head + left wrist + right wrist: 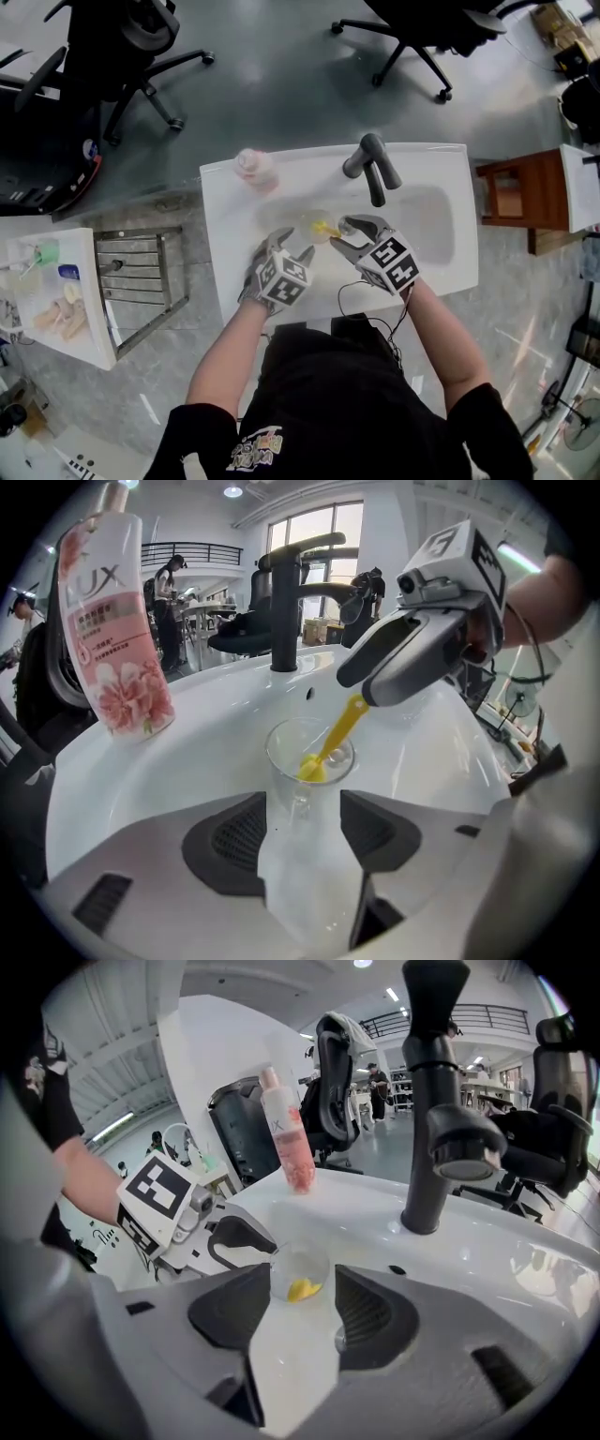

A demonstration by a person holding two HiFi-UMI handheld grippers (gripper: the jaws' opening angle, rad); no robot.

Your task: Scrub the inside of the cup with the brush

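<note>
A clear glass cup [298,772] stands between my left gripper's [302,810] jaws, which are shut on its sides over the white sink basin [433,225]. A yellow brush [334,741] slants down into the cup's mouth, its head inside the glass. My right gripper [405,664] is shut on the brush's handle, coming in from the upper right. In the right gripper view the cup [300,1269] shows just past my right gripper [302,1303], the yellow brush head [302,1289] inside it; the handle is hidden. In the head view both grippers, left [292,246] and right [345,234], meet mid-basin.
A dark faucet [371,165] rises at the basin's back, close above the right gripper. A pink soap bottle [254,167] stands at the sink's back left corner. A metal rack [141,277] is left of the sink, a wooden stool [518,195] to the right, office chairs behind.
</note>
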